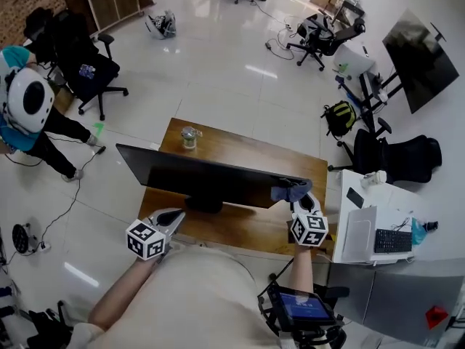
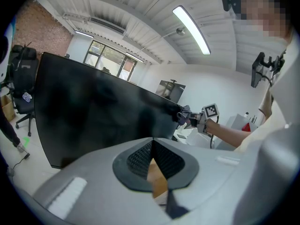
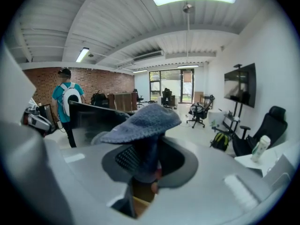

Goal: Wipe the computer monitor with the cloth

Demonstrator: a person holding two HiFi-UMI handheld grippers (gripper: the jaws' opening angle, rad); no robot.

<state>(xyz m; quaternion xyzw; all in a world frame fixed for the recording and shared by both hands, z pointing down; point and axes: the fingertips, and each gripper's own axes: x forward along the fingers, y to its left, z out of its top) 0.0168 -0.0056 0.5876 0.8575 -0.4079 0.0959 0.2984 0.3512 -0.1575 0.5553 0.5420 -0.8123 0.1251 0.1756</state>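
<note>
One cloth (image 1: 289, 191) is clamped in the jaws of the right gripper (image 1: 301, 201) at the right end of the monitor (image 1: 196, 174), above the near edge of the tabletop (image 1: 240, 147). The jaws of the left gripper (image 1: 173, 215) are closed together, empty, at the near left corner.

No text, label, brand or number can be read anywhere here.
</note>
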